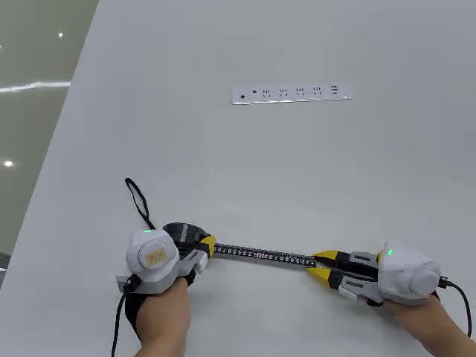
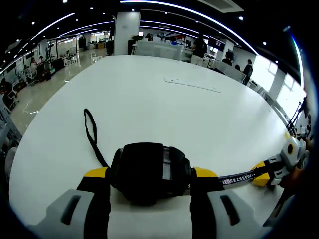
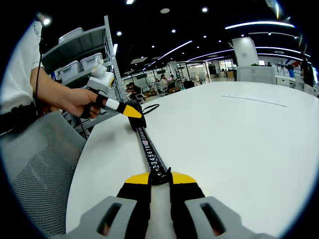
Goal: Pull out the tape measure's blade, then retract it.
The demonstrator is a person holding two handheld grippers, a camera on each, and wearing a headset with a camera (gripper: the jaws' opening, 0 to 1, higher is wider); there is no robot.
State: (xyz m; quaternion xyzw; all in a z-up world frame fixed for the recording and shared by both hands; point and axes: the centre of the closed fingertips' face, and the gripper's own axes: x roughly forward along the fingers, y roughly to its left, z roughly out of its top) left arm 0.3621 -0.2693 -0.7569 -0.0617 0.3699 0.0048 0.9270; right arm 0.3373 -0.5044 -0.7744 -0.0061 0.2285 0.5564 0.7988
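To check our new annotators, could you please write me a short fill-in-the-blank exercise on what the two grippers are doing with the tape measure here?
The left gripper has its jaws shut on the black ____ of the tape measure. The right gripper grips the end of the pulled-out ____. Farther back on the white table lies a white ____.
Missing words: case; blade; power strip.

White power strip [image 1: 290, 94] on white table [image 1: 312, 178]
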